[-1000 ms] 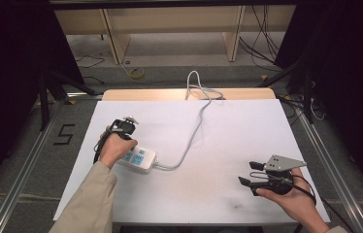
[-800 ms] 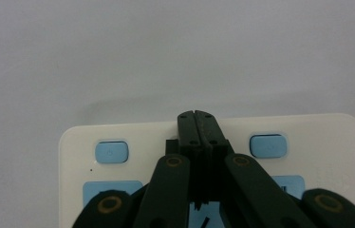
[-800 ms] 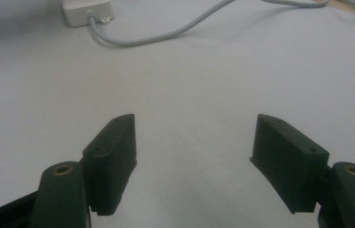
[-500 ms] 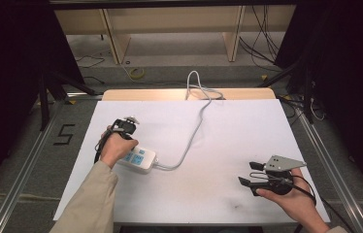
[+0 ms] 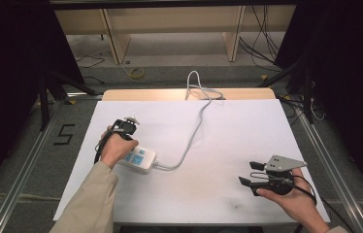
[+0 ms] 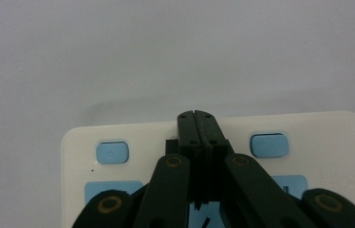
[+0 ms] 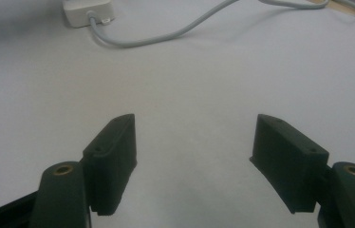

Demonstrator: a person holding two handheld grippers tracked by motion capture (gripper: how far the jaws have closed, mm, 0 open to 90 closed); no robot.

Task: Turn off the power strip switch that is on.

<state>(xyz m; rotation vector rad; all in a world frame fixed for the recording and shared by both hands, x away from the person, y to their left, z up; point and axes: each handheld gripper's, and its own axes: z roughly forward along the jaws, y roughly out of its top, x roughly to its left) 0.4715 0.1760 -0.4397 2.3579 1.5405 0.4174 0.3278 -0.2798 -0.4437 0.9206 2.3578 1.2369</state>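
A white power strip (image 5: 140, 160) with blue switches lies at the left of the white table top (image 5: 247, 121). Its grey cable (image 5: 195, 130) runs to the table's far edge. In the left gripper view my left gripper (image 6: 198, 122) is shut, empty, its tips over the strip's face (image 6: 318, 133) between two blue switches (image 6: 112, 152); whether they touch it I cannot tell. In the high view the left hand (image 5: 115, 148) covers the strip's left end. My right gripper (image 5: 250, 173) stands open with nothing in it near the front right, far from the strip (image 7: 88, 12).
The cable (image 7: 166, 35) curves across the middle of the table ahead of my right gripper (image 7: 193, 126). A wooden strip (image 5: 170, 93) edges the table's far side. Metal rails (image 5: 19, 170) run along both sides, with wooden shelving legs and loose cables on the floor behind.
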